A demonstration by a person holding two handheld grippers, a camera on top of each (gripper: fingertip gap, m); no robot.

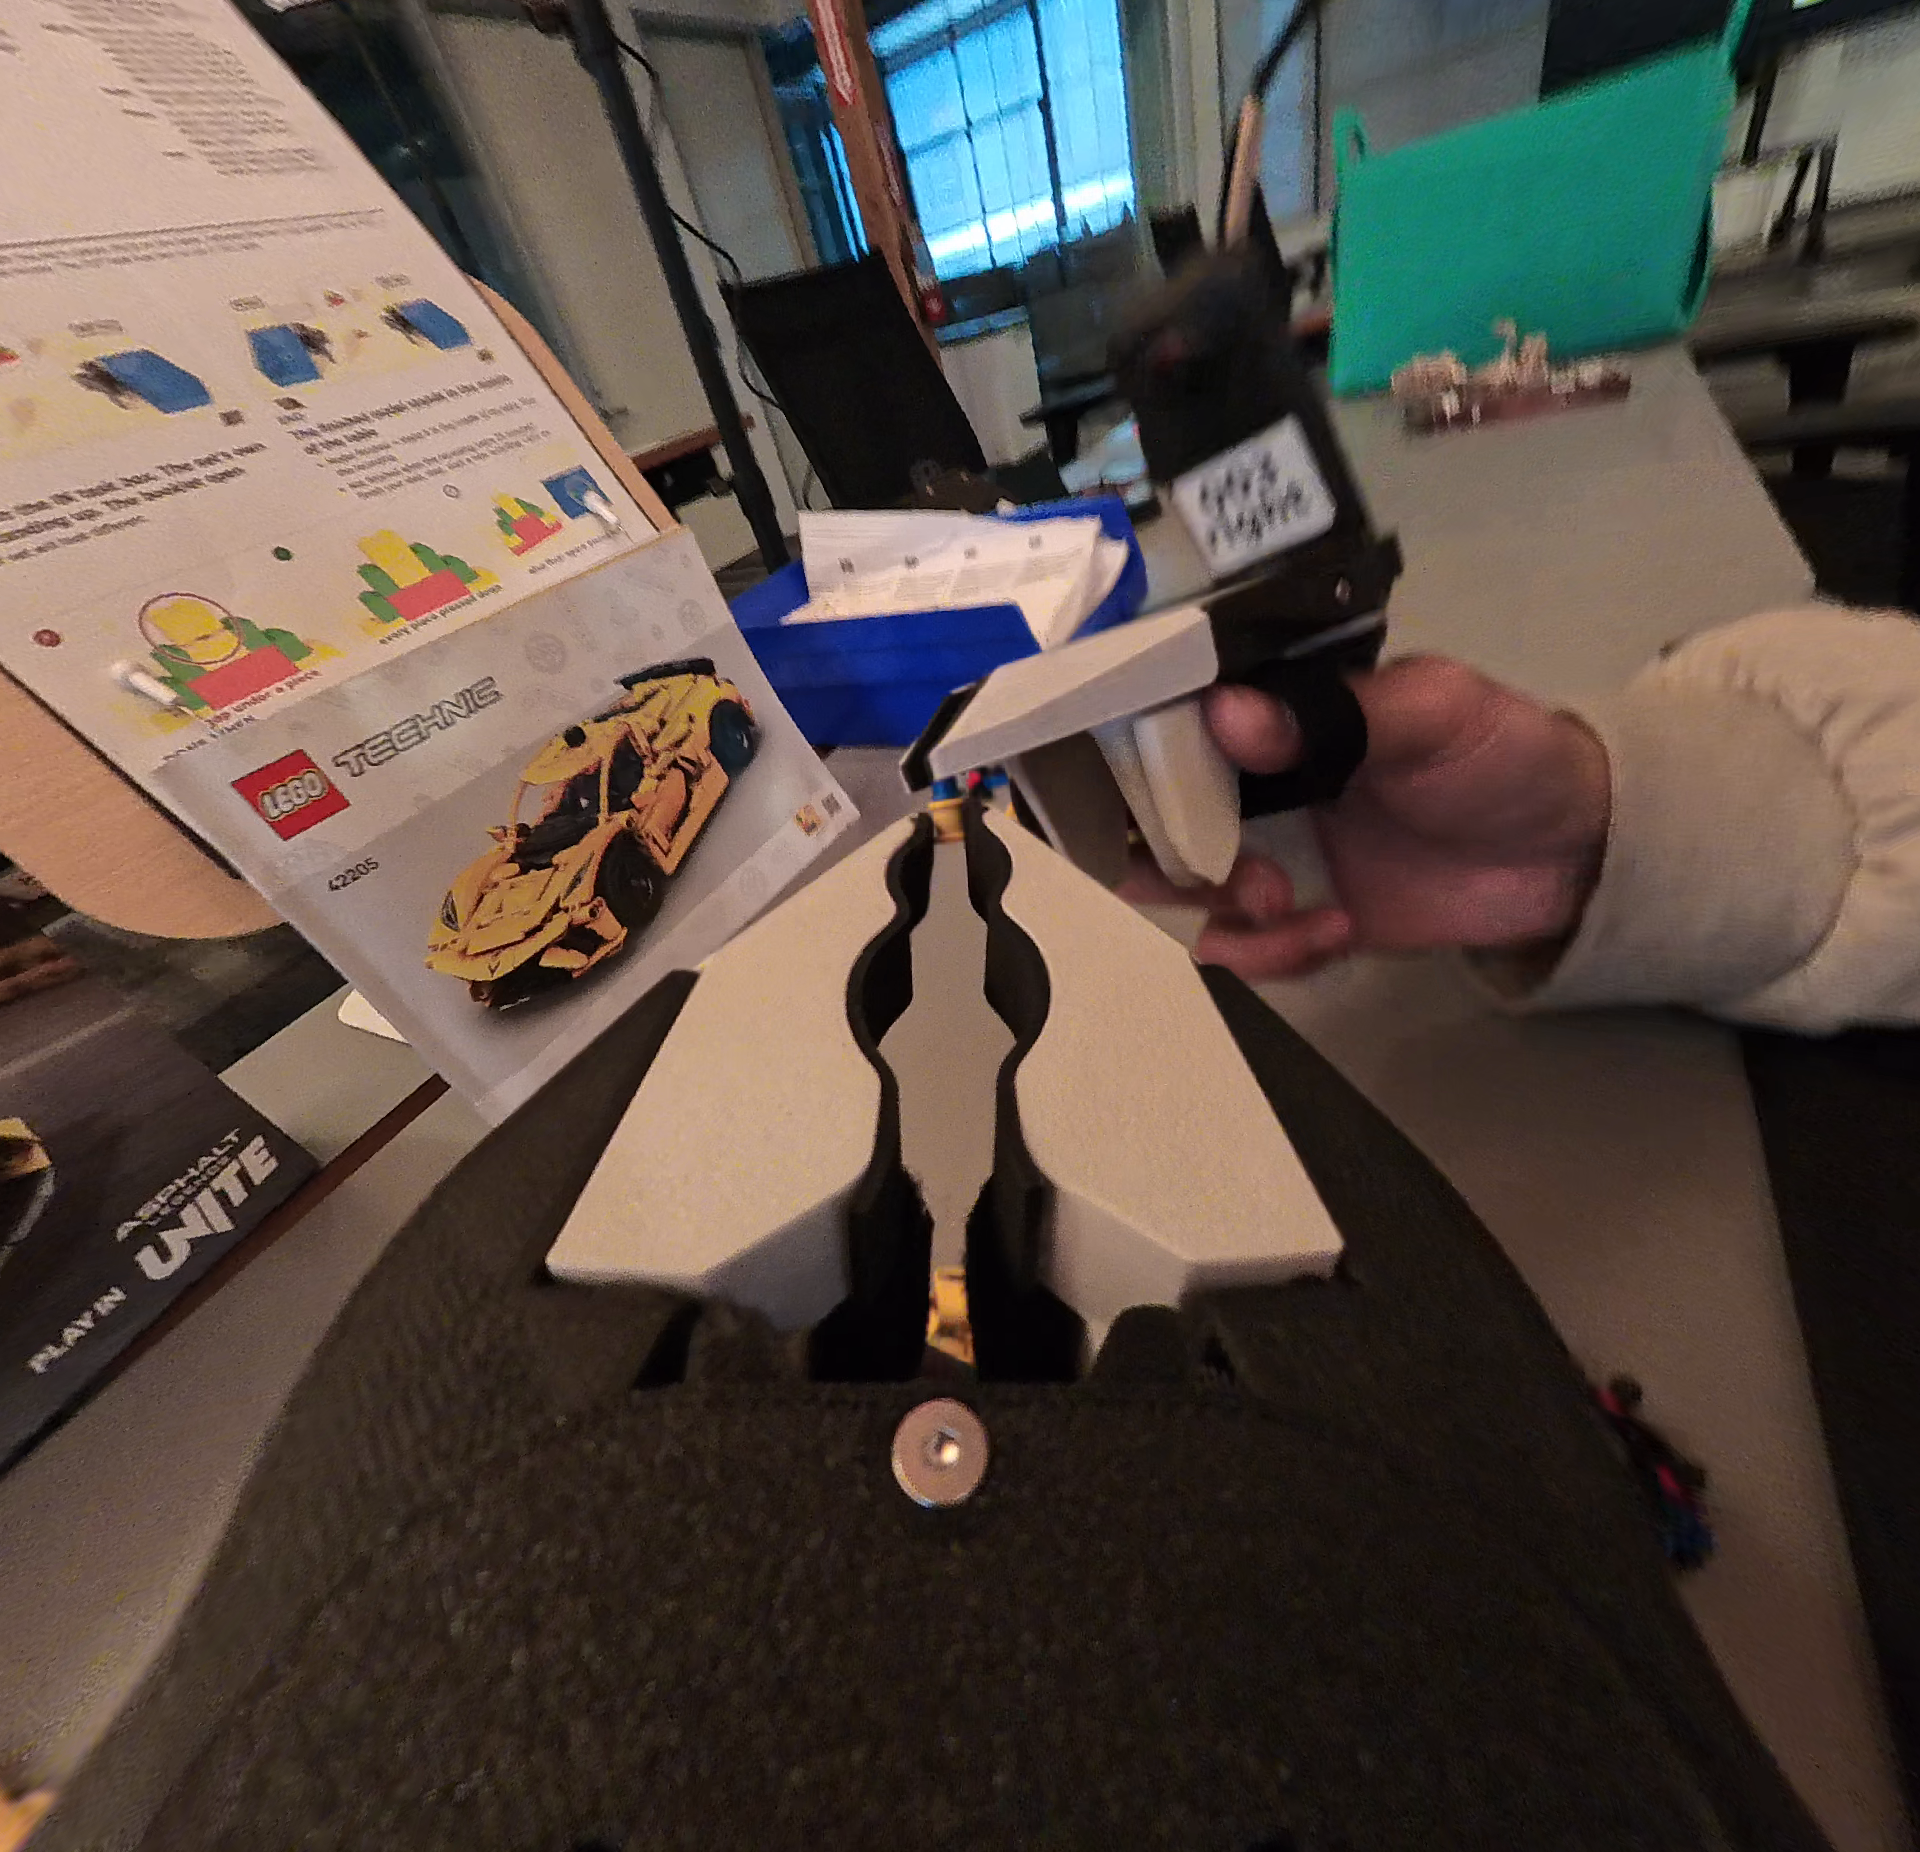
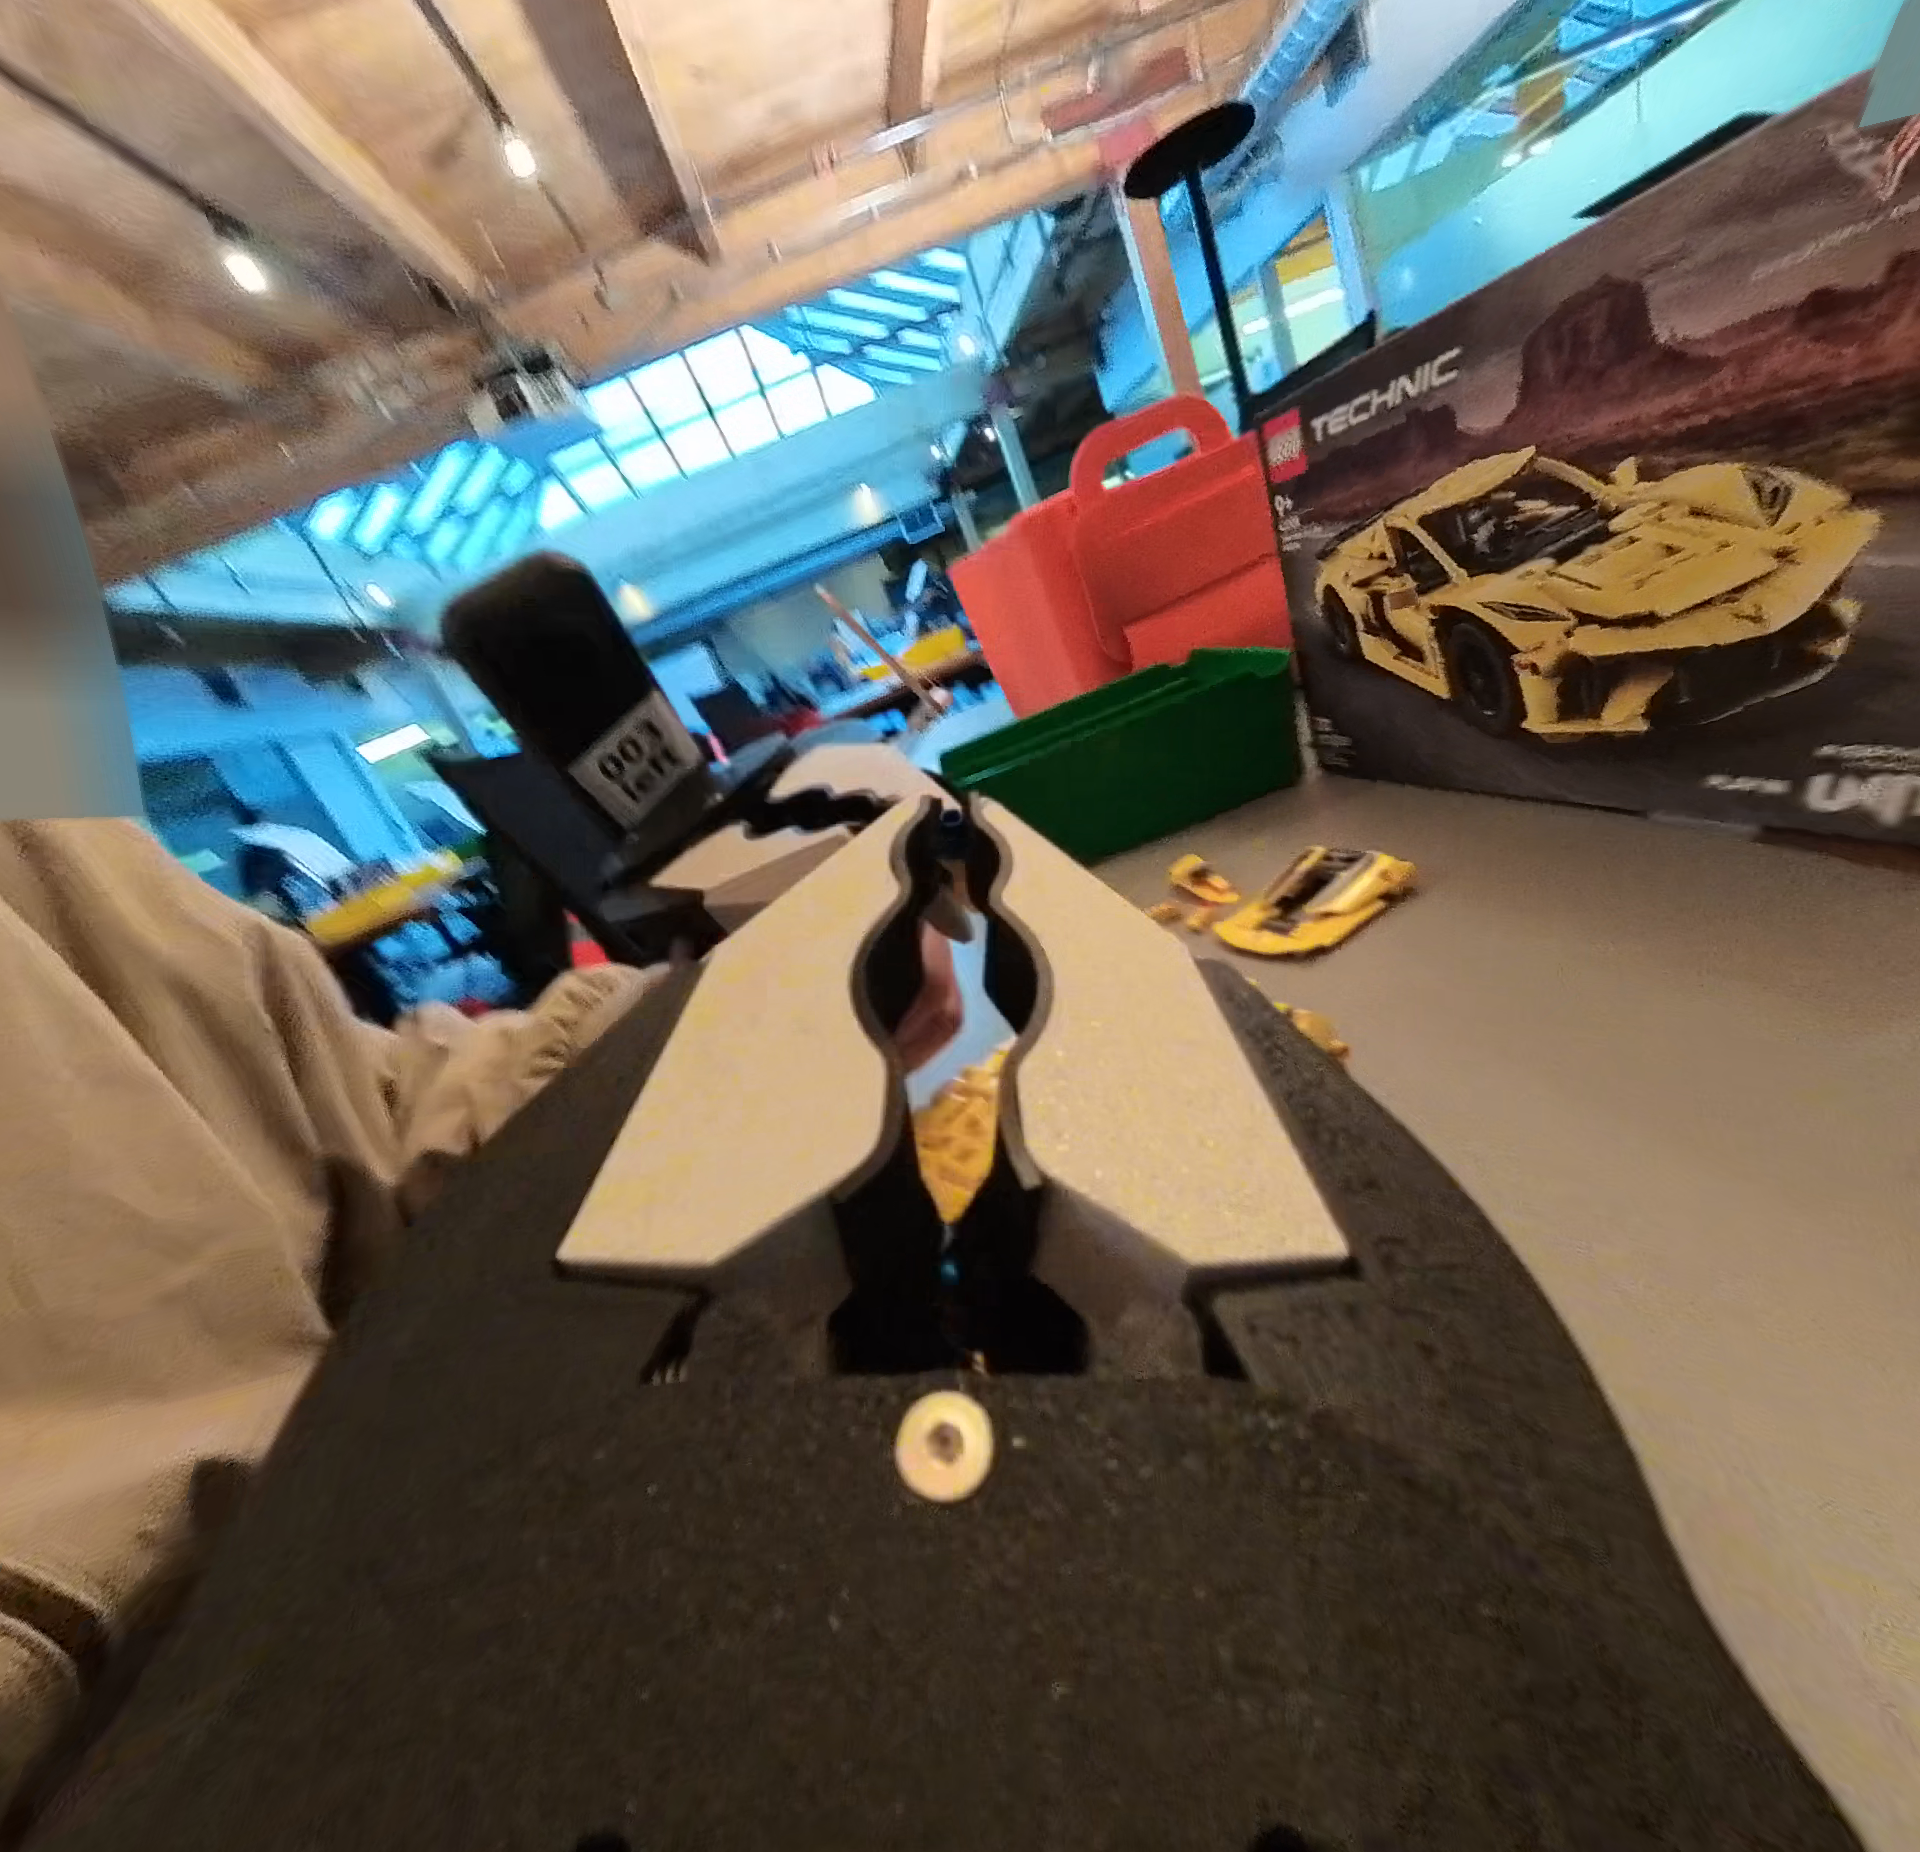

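At the far left of the left wrist view a big printed sheet with pictures of toy bricks leans on a wooden board. In front of it stands a booklet with a yellow car on its cover. Behind that sits a blue bin with white papers inside. In the middle, the left gripper has its two pale fingers pinched almost together on a small yellow and blue toy piece at the tips. The right gripper comes in from the right, held by a hand in a cream sleeve, and its tips meet the same small piece. Farther right, a green bin stands on the grey surface. In the right wrist view, the left gripper shows on the left side. The right gripper's own fingers in the middle are close together, with a small dark blue bit between the tips, but I cannot tell how tight the grip is. To the right, some yellow car parts lie on the surface. Behind them are a green tray, a red case with a handle, and a big box showing the yellow car.
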